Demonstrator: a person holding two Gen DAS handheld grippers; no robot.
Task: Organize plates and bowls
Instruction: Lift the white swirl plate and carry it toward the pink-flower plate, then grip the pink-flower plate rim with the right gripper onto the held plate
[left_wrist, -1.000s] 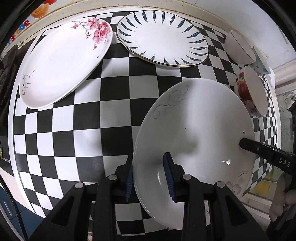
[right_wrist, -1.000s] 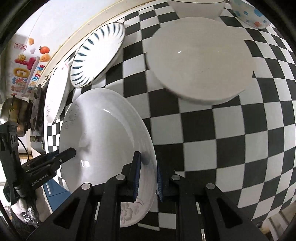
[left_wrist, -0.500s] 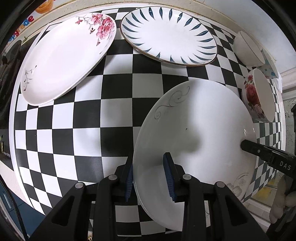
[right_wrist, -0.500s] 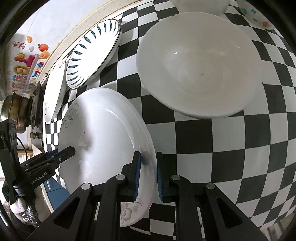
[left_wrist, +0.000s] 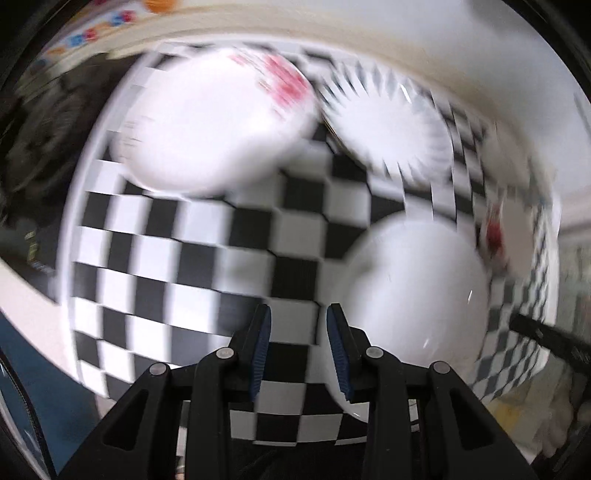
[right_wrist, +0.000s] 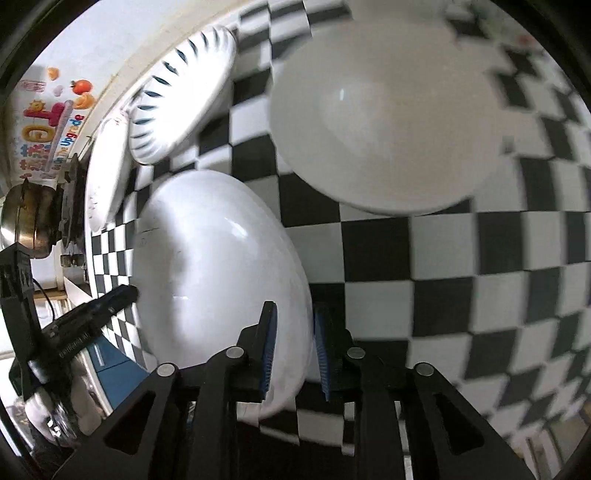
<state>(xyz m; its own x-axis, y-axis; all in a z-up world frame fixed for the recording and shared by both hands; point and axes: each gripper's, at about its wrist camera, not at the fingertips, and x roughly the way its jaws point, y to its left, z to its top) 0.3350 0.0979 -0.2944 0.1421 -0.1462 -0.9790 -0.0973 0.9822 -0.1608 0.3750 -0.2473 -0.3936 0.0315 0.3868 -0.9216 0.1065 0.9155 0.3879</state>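
The left gripper (left_wrist: 298, 345) points steeply down, and its jaws have just been opening: the two blue-padded fingers (left_wrist: 260, 347) stand apart with nothing between them, the plate rim lying just outside the right one. The right gripper (right_wrist: 293, 347) also points steeply down, its jaws having just been opening too; a plate rim sits between its fingers (right_wrist: 269, 347), with a gap showing beside the right pad. Each gripper's black finger shows at the edge of the other's view.
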